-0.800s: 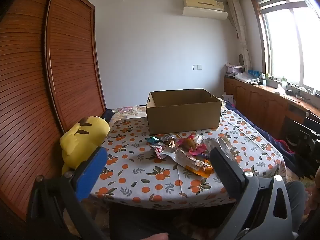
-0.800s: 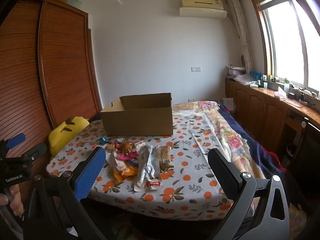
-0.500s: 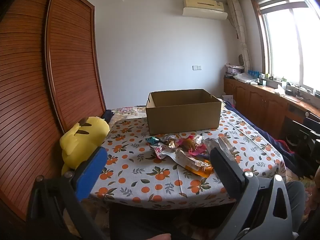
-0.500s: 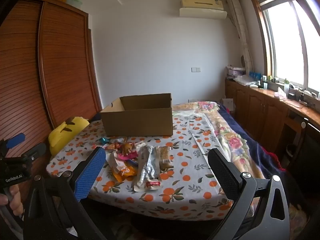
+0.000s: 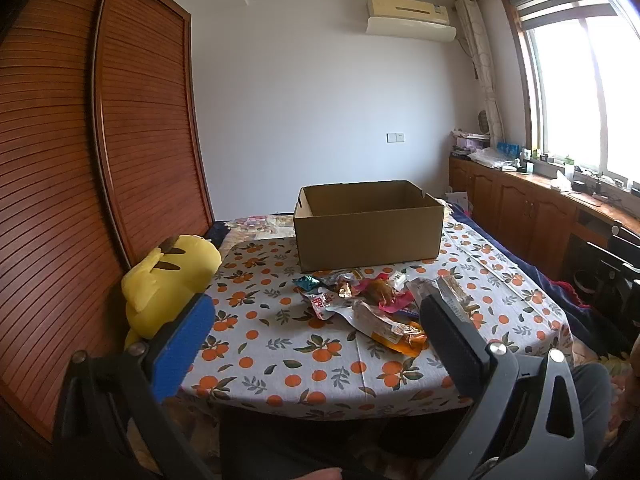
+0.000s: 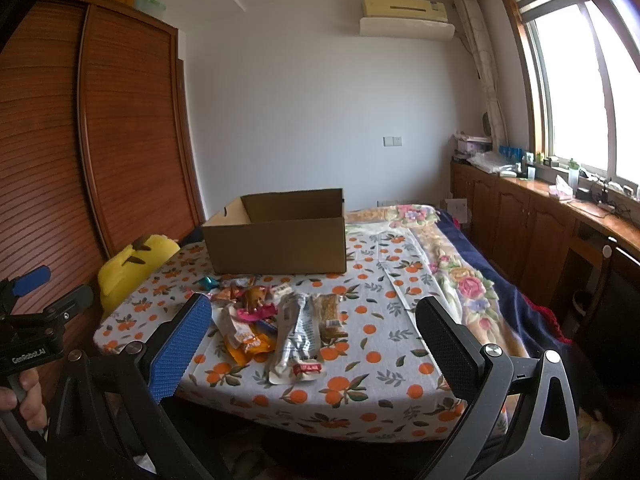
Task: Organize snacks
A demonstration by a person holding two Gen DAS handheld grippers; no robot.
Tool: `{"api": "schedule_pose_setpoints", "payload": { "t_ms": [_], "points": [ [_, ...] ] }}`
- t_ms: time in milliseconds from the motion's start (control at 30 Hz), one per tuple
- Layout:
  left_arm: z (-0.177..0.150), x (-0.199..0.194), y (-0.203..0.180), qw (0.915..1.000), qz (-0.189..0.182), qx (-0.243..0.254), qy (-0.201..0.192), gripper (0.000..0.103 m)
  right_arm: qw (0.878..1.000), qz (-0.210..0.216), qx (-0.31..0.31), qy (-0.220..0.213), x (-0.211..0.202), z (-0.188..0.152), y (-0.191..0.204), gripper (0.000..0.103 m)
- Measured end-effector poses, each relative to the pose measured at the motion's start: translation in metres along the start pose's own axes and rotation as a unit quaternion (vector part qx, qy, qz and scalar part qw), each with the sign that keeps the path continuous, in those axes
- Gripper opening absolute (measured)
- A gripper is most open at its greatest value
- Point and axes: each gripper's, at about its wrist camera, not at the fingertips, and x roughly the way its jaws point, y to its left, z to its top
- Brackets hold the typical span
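Observation:
A loose heap of snack packets (image 5: 372,304) (image 6: 272,320) lies on the orange-print tablecloth (image 5: 288,344) (image 6: 384,344), near the front half of the table. Behind the heap stands an open brown cardboard box (image 5: 368,224) (image 6: 276,236); its inside bottom is hidden. My left gripper (image 5: 316,320) hangs open before the table's near edge, nothing between its fingers. My right gripper (image 6: 314,324) is likewise open and off the table, short of the packets. A long silver packet (image 6: 298,336) lies nearest the right gripper.
A yellow plush toy (image 5: 168,276) (image 6: 132,264) leans between the table's left side and a wooden slatted wardrobe (image 5: 100,184). A flowered blanket (image 6: 460,276) drapes the table's right side. Wooden cabinets (image 5: 532,216) run under the window. A hand (image 6: 28,396) holds the left gripper's handle.

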Motion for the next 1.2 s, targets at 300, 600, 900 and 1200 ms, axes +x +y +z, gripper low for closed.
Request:
{"api": "schedule_pose_setpoints", "payload": {
  "t_ms": [300, 600, 900, 1200],
  "points": [
    [-0.0001, -0.0002, 0.0, 1.0, 0.0, 0.0, -0.001, 0.103, 1.0, 0.001, 0.0, -0.001, -0.0008, 0.0003, 0.0004, 0.103],
    [-0.0002, -0.0004, -0.0001, 1.0, 0.001, 0.001, -0.002, 0.103, 1.0, 0.0, 0.0, -0.002, -0.0008, 0.0001, 0.0, 0.103],
    [-0.0002, -0.0006, -0.0001, 1.0, 0.001, 0.001, -0.004, 0.103, 1.0, 0.001, 0.0, -0.003, -0.0014, 0.0004, 0.0001, 0.103],
    [0.0062, 0.0003, 0.0047, 1.0, 0.001, 0.001, -0.005, 0.103, 1.0, 0.001, 0.001, -0.003, -0.0012, 0.0004, -0.0004, 0.103]
  ]
}}
